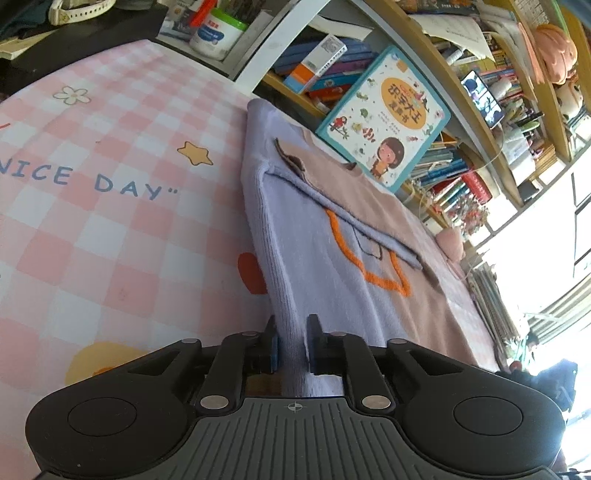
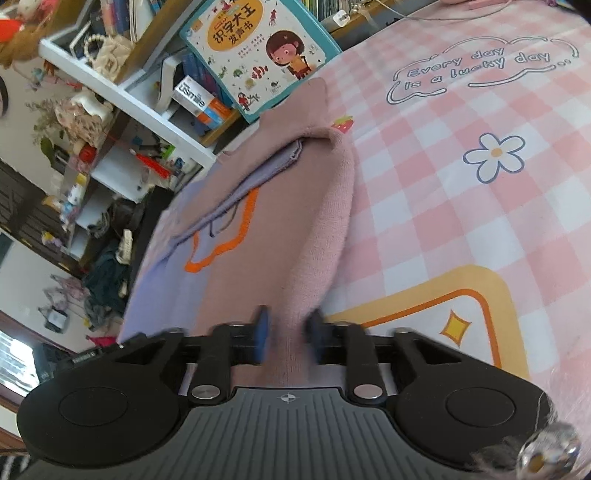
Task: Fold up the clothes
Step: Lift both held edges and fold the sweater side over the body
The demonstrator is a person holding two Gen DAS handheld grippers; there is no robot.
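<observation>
A knit sweater, lavender on one half and dusty pink on the other with an orange outline shape, lies on the pink checked bedsheet. In the left wrist view my left gripper is shut on the sweater's lavender edge, lifting it off the sheet. In the right wrist view my right gripper is shut on the sweater's pink edge, also raised. Both sleeves lie folded across the body. The far end of the sweater rests near the bookshelf.
The pink checked bedsheet spreads to the left of the sweater, and to the right in the right wrist view. A children's picture book leans against a crowded bookshelf at the bed's far edge. A white tub stands beyond.
</observation>
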